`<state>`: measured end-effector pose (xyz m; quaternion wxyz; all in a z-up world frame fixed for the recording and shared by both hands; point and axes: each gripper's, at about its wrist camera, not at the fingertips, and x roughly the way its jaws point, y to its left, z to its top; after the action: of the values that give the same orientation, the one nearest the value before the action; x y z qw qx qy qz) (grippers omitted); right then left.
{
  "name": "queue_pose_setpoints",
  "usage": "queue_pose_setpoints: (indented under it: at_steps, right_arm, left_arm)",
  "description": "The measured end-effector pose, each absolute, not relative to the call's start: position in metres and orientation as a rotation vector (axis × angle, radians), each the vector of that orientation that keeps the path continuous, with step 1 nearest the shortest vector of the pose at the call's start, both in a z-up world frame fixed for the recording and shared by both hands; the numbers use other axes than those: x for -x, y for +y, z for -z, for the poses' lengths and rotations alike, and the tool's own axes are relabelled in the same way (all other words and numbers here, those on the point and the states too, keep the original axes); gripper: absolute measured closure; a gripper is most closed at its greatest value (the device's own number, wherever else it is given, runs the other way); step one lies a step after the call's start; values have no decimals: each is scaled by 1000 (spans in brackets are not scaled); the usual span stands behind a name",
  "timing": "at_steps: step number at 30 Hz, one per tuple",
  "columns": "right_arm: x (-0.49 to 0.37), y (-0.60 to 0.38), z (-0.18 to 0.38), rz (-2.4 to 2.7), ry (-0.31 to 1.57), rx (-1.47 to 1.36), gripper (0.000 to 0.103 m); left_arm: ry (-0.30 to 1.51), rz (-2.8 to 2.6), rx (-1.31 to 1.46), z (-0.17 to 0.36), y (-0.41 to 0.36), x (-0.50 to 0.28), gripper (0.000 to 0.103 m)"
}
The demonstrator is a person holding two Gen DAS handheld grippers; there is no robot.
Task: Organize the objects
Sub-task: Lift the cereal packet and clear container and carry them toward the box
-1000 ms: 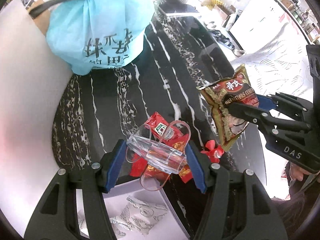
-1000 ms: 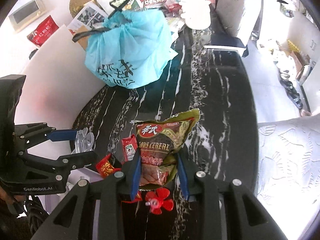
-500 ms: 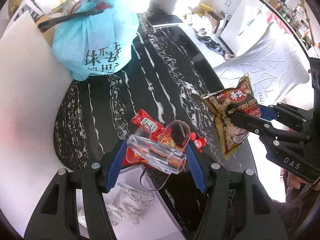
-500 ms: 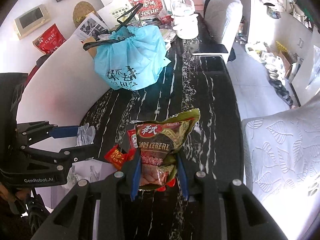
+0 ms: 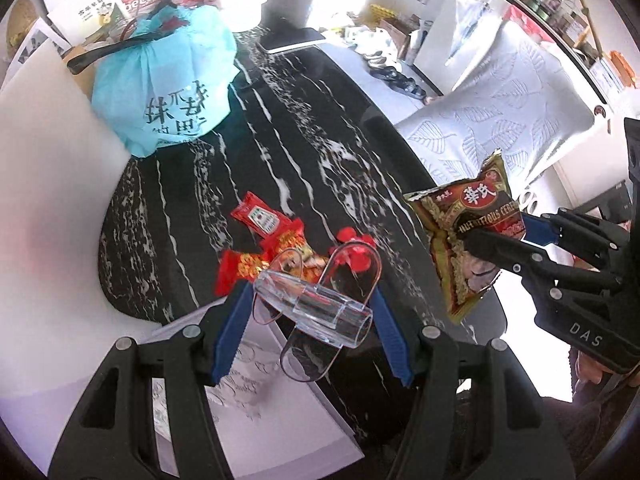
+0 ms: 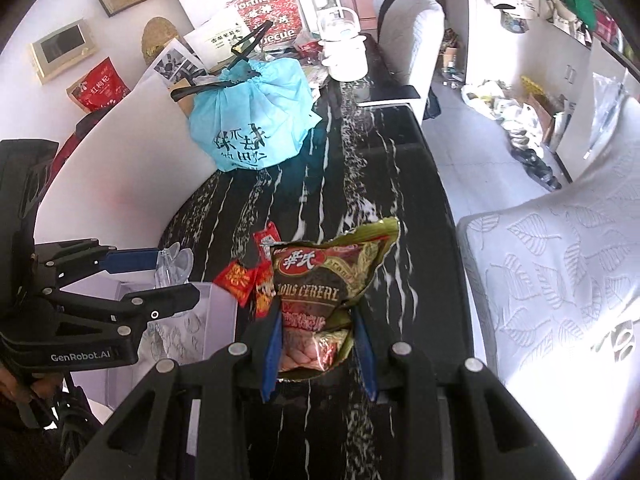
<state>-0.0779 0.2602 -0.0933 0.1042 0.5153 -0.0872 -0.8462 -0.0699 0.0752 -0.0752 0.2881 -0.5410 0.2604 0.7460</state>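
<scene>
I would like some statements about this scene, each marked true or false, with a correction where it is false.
1. The right gripper is shut on the cereal bag. True.
2. The left gripper holds nothing. False: it is shut on a clear holder.
3. The blue bag hangs from a gripper. False: it sits on the black table, far from both.
4. Red sachets lie on the table. True.
5. The cereal bag lies flat on the table. False: it is held up in the air.
</scene>
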Motion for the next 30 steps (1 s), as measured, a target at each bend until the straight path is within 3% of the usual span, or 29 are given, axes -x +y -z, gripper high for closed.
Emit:
queue_pose_setpoints:
  at_steps: [18, 30]
  right_arm:
    - [0, 242, 92, 2517, -245, -1561, 70]
    - [-9, 185, 99, 2403, -143, -1554, 70]
  left_arm:
    - [705, -1938, 1419, 77, 41, 4, 44]
    - [664, -2029, 1467, 74, -24, -5, 44]
